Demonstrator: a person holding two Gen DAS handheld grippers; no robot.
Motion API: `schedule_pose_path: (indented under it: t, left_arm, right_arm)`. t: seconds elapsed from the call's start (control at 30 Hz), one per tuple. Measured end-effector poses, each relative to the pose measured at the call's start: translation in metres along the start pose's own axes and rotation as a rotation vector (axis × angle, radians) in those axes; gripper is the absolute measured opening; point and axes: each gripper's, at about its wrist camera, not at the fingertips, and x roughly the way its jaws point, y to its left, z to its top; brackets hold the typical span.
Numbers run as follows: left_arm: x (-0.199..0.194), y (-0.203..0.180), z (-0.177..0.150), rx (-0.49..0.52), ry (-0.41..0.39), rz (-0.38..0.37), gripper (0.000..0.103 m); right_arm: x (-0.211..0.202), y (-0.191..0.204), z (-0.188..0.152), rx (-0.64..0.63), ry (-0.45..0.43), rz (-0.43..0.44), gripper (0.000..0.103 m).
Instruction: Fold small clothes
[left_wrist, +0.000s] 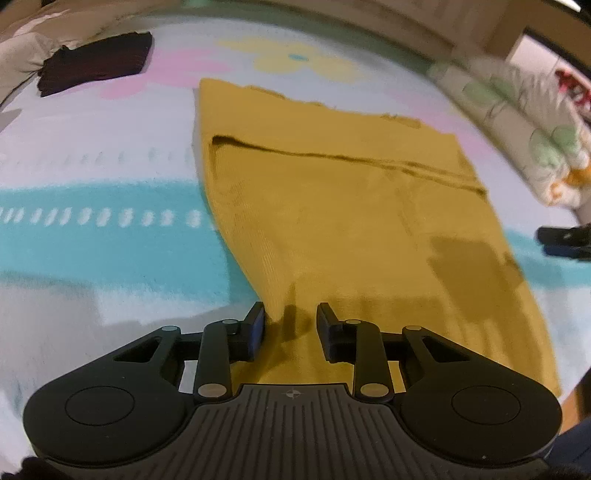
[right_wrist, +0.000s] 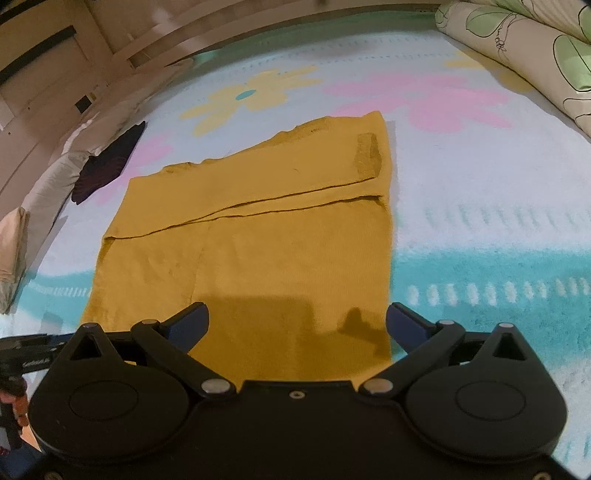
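- Garment (right_wrist: 251, 236): mustard-yellow ribbed knit, lying flat on the blanket near the person's edge, partly folded; a folded band is crossing its middle, with a cuff-like end (right_wrist: 367, 153) resting at the far right corner.
- Same garment (left_wrist: 332, 206) in the left wrist view: its near left corner is rising off the blanket, running up into the left gripper.
- Left gripper (left_wrist: 290, 325): jaws standing narrow, partly closed, with the garment's near edge lying between them; whether the pads are pinching the cloth I cannot tell.
- Right gripper (right_wrist: 297, 321): jaws standing wide apart, hovering over the garment's near right edge, gripping nothing; its shadow is falling on the cloth.
- Blanket (right_wrist: 480, 206): fleecy, pale blue-white, carrying a turquoise band with white dashes, pink flowers and a yellow flower (right_wrist: 255, 96) with a turquoise centre; it is covering the whole work surface.
- Dark garment (left_wrist: 96, 62): maroon-black, ribbed, lying folded at the blanket's far left, well apart from the yellow one.
- Pillows (right_wrist: 55, 177): pale, lying along the blanket's left edge, just beside the dark garment.
- Quilt (right_wrist: 524, 51): cream with green leaf print, rolled along the far right edge.
- Room: beige panelled wall or furniture (right_wrist: 55, 55) standing beyond the blanket, blurred.
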Motion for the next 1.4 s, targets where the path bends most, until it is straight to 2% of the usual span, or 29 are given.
schedule_pose_path:
  t: [0.27,0.33,0.43,0.57,0.67,0.93,1.23,1.3,1.4]
  left_arm:
    - [-0.041,0.017,-0.016,-0.17,-0.158,0.023,0.029]
    - [-0.047,0.024,-0.017,-0.197,-0.179,0.05,0.029]
    - [-0.044,0.03,-0.017,-0.209,-0.107,0.082,0.029]
    - [-0.033,0.034,-0.023,-0.224,0.005,0.031,0.029]
    - [-0.03,0.034,-0.032,-0.197,0.043,0.021,0.029]
    - [-0.029,0.026,-0.037,-0.151,0.076,0.003,0.033]
    - [-0.035,0.027,-0.048,-0.131,0.126,-0.033,0.036]
    - [-0.036,0.027,-0.05,-0.127,0.133,-0.035,0.036]
    - [-0.036,0.027,-0.053,-0.115,0.15,-0.033,0.038]
  right_arm:
    - [-0.002,-0.006,-0.003,0.01,-0.001,-0.002,0.103]
    - [-0.004,-0.008,-0.004,0.018,-0.002,0.004,0.103]
    - [-0.009,-0.012,-0.005,0.033,-0.002,0.016,0.103]
    - [-0.018,-0.02,-0.012,0.056,0.023,0.063,0.103]
    - [-0.023,-0.029,-0.026,0.088,0.072,0.079,0.103]
    - [-0.033,-0.058,-0.06,0.189,0.207,0.092,0.103]
    - [-0.032,-0.057,-0.084,0.23,0.36,0.195,0.103]
    - [-0.027,-0.054,-0.088,0.219,0.4,0.154,0.103]
    - [-0.024,-0.048,-0.087,0.165,0.398,0.084,0.103]
